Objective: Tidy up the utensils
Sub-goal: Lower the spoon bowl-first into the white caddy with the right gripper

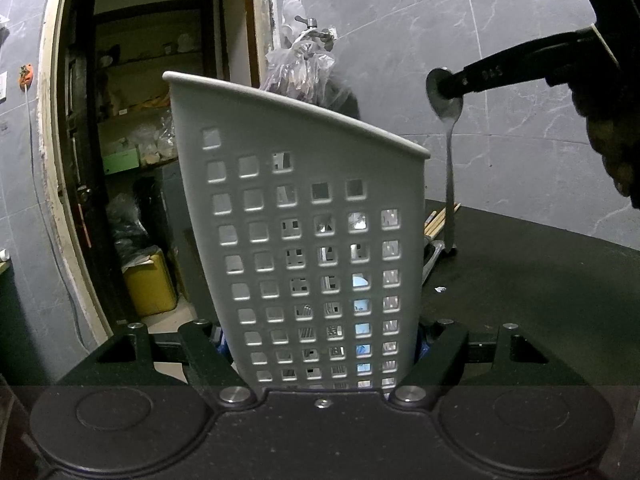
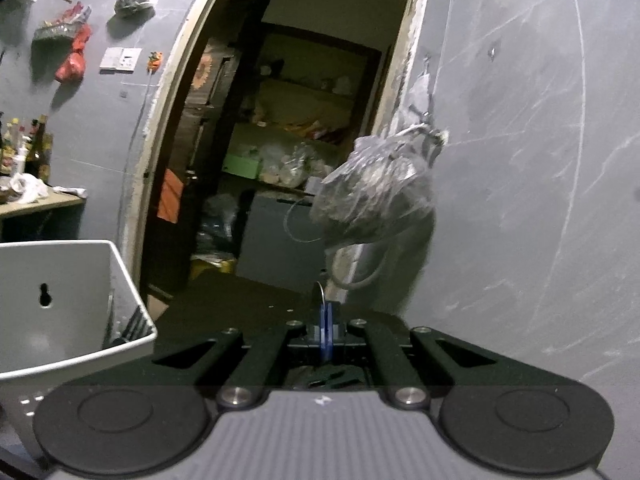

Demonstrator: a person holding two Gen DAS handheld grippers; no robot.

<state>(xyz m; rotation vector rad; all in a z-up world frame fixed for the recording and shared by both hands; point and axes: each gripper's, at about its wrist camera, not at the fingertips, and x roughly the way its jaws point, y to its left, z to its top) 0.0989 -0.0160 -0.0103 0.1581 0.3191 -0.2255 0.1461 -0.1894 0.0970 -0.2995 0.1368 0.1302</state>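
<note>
Left wrist view: we have the left gripper (image 1: 320, 354) clamped on the grey utensil holder (image 1: 304, 240), steadying it on the black table (image 1: 520, 280). To its right, our right gripper (image 1: 450, 88) pinches a spoon (image 1: 450, 184) by its bowl, handle hanging, not yet inside. Chopsticks (image 1: 438, 220) still wait on the table.

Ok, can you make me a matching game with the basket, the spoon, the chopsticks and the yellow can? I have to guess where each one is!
Things:
1. basket
2. spoon
3. chopsticks
4. yellow can

Places:
A. lying on the dark table
B. on the floor past the doorway
C. hanging from the right gripper
D. clamped in the left gripper

Pairs: 1-D, 2-C, 3-A, 4-B
</note>
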